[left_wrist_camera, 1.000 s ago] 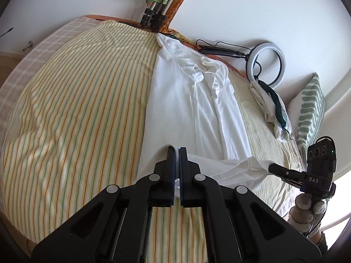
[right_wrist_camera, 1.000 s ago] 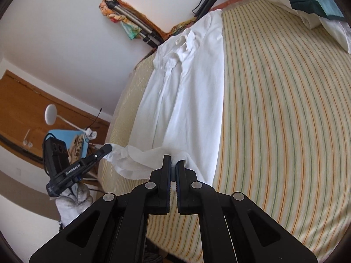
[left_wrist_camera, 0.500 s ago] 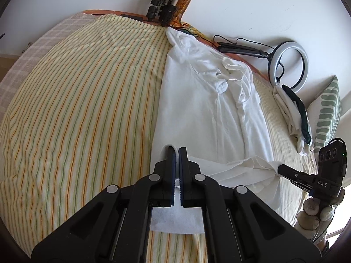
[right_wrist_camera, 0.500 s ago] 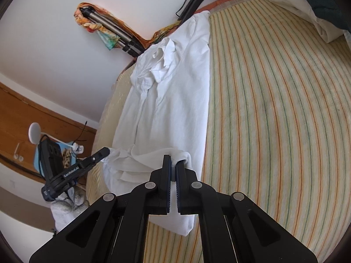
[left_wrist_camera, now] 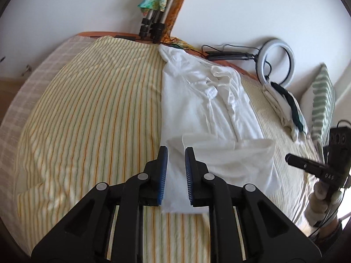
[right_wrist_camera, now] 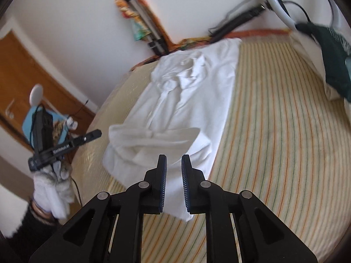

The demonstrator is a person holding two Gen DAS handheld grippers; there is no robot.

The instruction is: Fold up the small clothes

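Note:
A white collared shirt [left_wrist_camera: 204,100] lies lengthwise on the striped bed [left_wrist_camera: 98,114], collar at the far end. Its near hem is folded back up over the body as a loose flap [left_wrist_camera: 221,151]. My left gripper [left_wrist_camera: 176,151] is open and empty, just above the flap's left corner. In the right wrist view the shirt [right_wrist_camera: 193,92] shows the same folded flap [right_wrist_camera: 153,140]. My right gripper [right_wrist_camera: 173,159] is open and empty over the flap's right corner. Each gripper shows in the other's view, the right one [left_wrist_camera: 307,166] and the left one [right_wrist_camera: 65,144].
A ring light [left_wrist_camera: 276,63] and tripod legs [left_wrist_camera: 151,28] lean on the wall behind the bed. A pile of folded clothes [left_wrist_camera: 285,109] and a green-patterned pillow [left_wrist_camera: 322,100] lie on the bed's right side. A wooden door [right_wrist_camera: 26,83] stands on the left.
Both grippers carried the shirt's near hem forward over the body, then opened and let it go. The hem now lies as a folded flap.

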